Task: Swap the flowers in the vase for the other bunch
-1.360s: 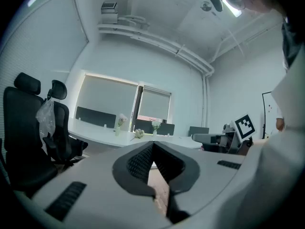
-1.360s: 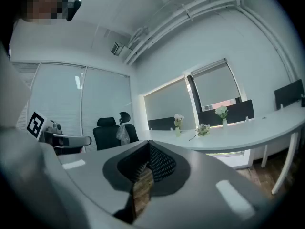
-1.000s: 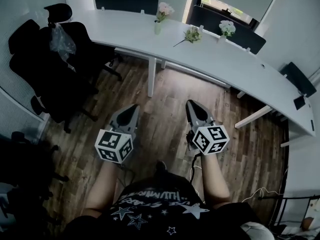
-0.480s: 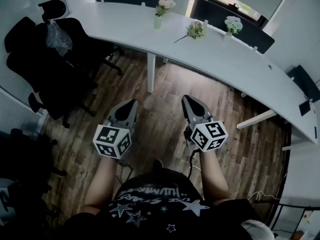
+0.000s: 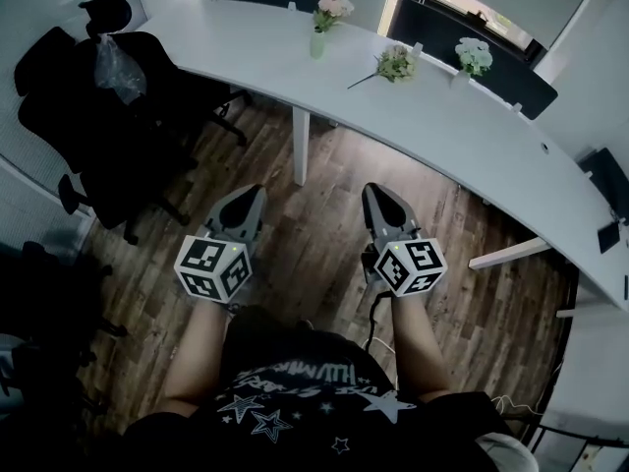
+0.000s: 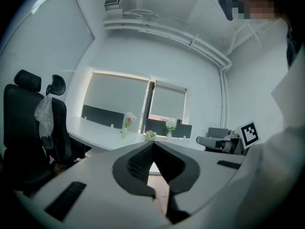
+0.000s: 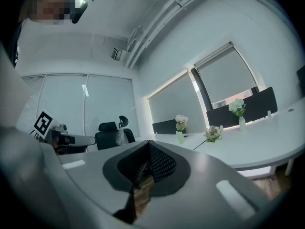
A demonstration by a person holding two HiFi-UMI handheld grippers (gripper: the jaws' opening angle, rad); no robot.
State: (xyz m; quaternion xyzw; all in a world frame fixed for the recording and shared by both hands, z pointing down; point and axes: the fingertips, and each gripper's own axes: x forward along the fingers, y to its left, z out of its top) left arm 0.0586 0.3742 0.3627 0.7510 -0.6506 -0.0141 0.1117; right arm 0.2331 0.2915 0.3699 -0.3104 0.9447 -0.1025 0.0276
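On the long white curved table [image 5: 462, 136] a pale green vase [image 5: 317, 44] holds pink flowers [image 5: 332, 4]. A loose bunch of pale flowers [image 5: 394, 64] lies on the tabletop to its right. Further right stands a second vase with white flowers [image 5: 474, 56]. Both grippers hang over the wooden floor, well short of the table. My left gripper [image 5: 253, 194] is shut and empty, and so is my right gripper [image 5: 374, 192]. The left gripper view shows the pink flowers [image 6: 128, 119] and loose bunch [image 6: 150, 135] far ahead. In the right gripper view the vase [image 7: 180, 137] and loose bunch [image 7: 212, 133] also lie far off.
Black office chairs [image 5: 98, 116] stand at the left, one with a plastic bag [image 5: 113, 67] hung on it. A white table leg [image 5: 301, 146] stands ahead of the grippers. Dark partition screens [image 5: 462, 37] back the table. Another chair [image 5: 604, 180] is at the right.
Both grippers have moved forward over the floor toward the table, still shut. The table and flowers sit a little closer in the head view.
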